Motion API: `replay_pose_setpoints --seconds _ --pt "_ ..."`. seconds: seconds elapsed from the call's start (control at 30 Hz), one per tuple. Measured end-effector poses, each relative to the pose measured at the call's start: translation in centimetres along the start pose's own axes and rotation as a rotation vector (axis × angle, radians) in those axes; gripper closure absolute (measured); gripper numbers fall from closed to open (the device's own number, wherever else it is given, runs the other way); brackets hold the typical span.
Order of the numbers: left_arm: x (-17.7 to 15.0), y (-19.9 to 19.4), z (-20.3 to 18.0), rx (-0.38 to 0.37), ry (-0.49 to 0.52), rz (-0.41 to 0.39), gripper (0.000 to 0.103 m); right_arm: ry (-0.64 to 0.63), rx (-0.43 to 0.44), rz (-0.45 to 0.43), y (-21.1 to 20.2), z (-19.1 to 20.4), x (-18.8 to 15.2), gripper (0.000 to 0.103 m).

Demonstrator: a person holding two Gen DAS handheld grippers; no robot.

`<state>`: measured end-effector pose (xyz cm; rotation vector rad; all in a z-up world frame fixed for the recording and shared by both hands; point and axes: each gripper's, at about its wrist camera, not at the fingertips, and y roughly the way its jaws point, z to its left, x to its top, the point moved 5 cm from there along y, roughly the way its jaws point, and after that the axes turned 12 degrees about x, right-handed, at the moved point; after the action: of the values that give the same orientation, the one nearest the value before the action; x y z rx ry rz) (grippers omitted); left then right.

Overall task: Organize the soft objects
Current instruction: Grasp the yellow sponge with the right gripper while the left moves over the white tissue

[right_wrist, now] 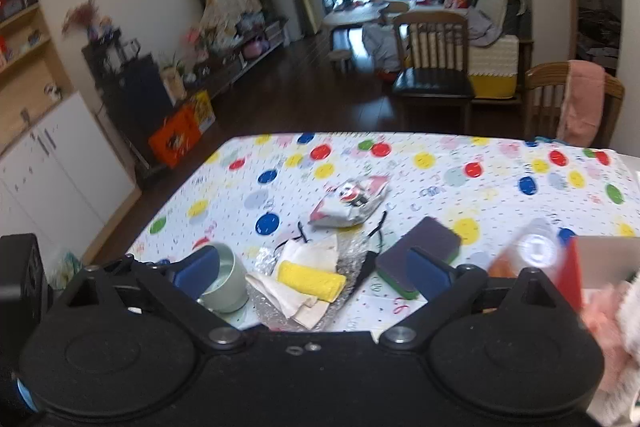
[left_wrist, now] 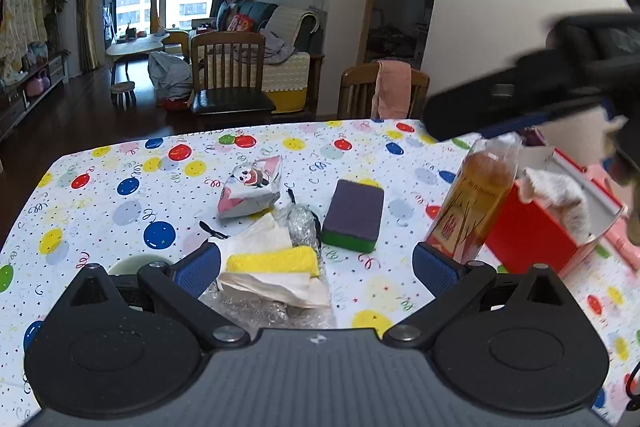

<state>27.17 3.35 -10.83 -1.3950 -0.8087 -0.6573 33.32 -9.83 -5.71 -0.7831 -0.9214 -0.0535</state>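
Worktop (left_wrist: pixel 120 187) under a white cloth printed with coloured balloons, carrying a loose cluster of soft goods near its near edge. Yellow sponge (left_wrist: pixel 274 261) lying on a crumpled napkin (left_wrist: pixel 264 239), both on clear bubble wrap (left_wrist: pixel 302 223) with black cord ends trailing from it. Tissue pack (left_wrist: pixel 250 189) with a panda print, just beyond that pile toward the far edge. Purple sponge (left_wrist: pixel 354 213) with a green base, flat, beside the pile toward the right edge, apart from it. Bottle (left_wrist: pixel 478 195) of amber liquid, tilted, at the right, just beside a red box (left_wrist: pixel 532 227) that holds a fluffy cloth (left_wrist: pixel 560 195) draped over its rim. Green cup (right_wrist: pixel 226 279), seen from the right wrist, at the near left of the pile. Left hand-held gripper (left_wrist: pixel 316 269): jaws spread wide, nothing pinched, the yellow sponge and napkin lying in the gap between the pads without contact. Right hand-held gripper (right_wrist: pixel 314 269): jaws likewise spread and empty, above the same pile; its left pad stands in front of the cup, its right pad in front of the purple sponge. Right-wrist view blurred. A dark, blurred gripper body crosses the upper right of the left-wrist view.
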Motion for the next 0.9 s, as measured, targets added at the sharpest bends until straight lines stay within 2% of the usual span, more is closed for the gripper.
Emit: replay_pose_setpoints --seconds 0.2,0.33,0.47,0.6,0.77,0.9 --pt "-1.6 1.3 -0.5 0.043 0.049 -0.017 0.0 -0.052 0.049 0.114 4.9 0.1 -0.4 0.023" --pt "-1.9 2.8 -0.2 0.097 0.04 0.005 0.0 -0.065 0.044 0.167 7.9 -0.9 -0.4 0.028" --pt "-2.1 4.2 0.4 0.122 0.006 0.03 0.0 -0.109 0.051 0.243 11.1 -1.7 -0.7 0.044" --pt "-2.5 4.8 0.3 0.137 0.021 0.036 0.0 -0.175 0.039 0.326 14.0 -2.4 -1.5 0.06" --pt "-2.7 5.7 0.2 0.156 0.03 0.051 0.0 -0.218 0.061 0.401 17.1 -2.7 -2.4 0.067" --pt "-2.9 6.0 0.0 0.149 0.031 0.059 0.0 -0.268 0.09 0.449 18.9 -2.6 -3.0 0.067"
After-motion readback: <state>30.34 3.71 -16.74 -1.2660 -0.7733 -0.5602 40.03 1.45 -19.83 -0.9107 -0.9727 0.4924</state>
